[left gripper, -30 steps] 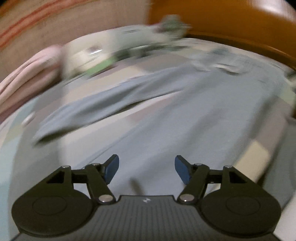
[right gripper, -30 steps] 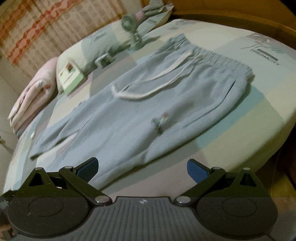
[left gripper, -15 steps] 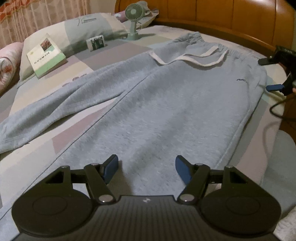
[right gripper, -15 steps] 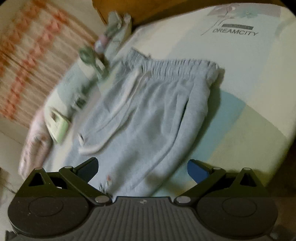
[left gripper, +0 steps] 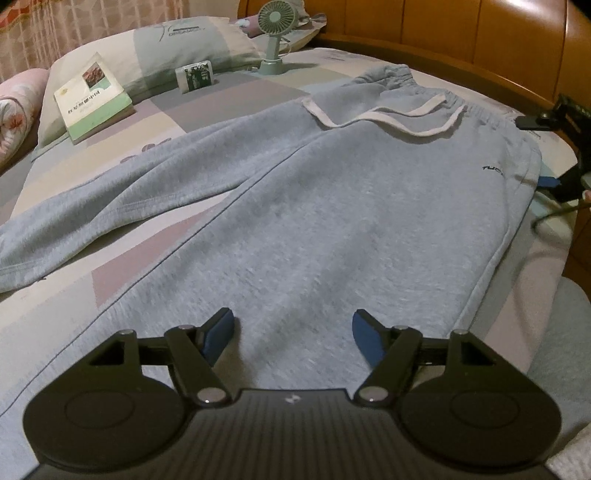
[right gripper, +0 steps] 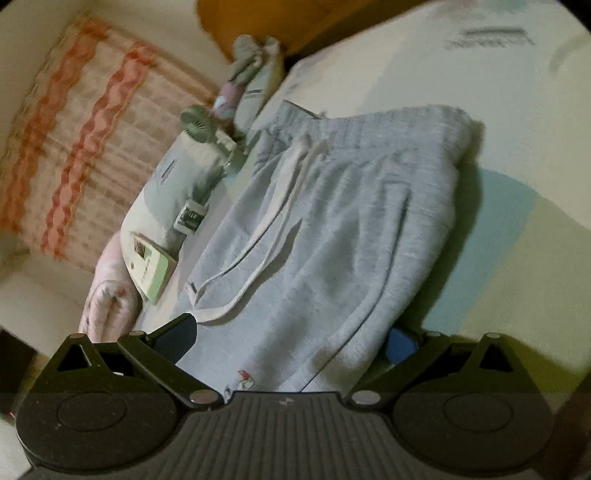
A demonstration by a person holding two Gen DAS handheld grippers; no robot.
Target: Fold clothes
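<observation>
Grey sweatpants lie flat on the bed, waistband toward the wooden headboard, legs running away to the left in the left view. Left gripper hovers over the near leg, jaws opening, nothing held. Right gripper straddles the outer hip edge, jaws wide, not clamped, so it looks nearer a grasp. Pillow, book and fan beyond.

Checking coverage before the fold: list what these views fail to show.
- Sweatpants: near leg's cuff hidden behind the left tongs, left wrist view.
- Right tongs: right pad half hidden by the pants' edge, right wrist view.
- Book: title too small.
</observation>
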